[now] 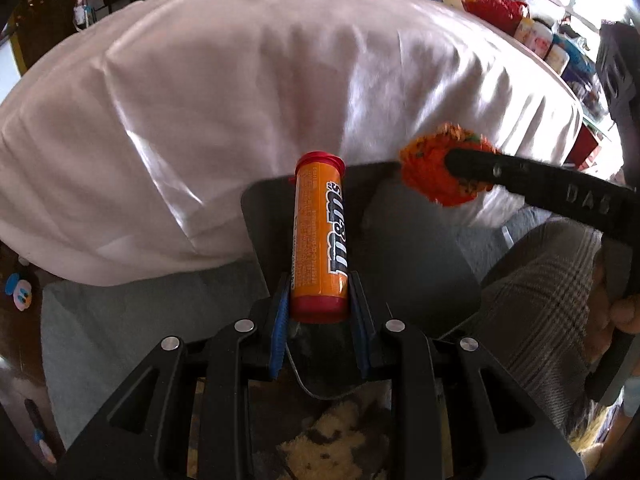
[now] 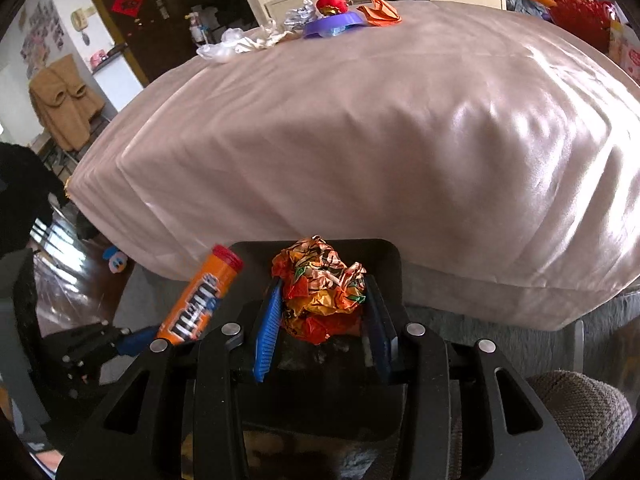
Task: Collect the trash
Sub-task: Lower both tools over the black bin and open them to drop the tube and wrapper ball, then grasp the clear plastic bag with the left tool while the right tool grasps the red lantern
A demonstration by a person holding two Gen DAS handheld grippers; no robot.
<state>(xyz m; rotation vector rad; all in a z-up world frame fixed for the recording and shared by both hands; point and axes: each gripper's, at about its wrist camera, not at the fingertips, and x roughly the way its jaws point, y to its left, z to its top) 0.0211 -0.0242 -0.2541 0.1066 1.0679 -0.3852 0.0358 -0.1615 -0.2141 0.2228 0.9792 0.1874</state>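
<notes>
Jaws angled down, gripping tube [image 1: 319, 236] and wrapper [image 2: 320, 288].

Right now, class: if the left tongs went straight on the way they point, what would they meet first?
Probably the black bin under the held candy tube, though depth is unclear.

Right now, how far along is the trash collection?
Midway, it appears. In hand: the left tool grips the M&M's tube, the right tool a crumpled wrapper, both over a dark bin. Left: crumpled wrappers and an orange scrap lie at the table's far edge. Nothing visibly binned.
</notes>
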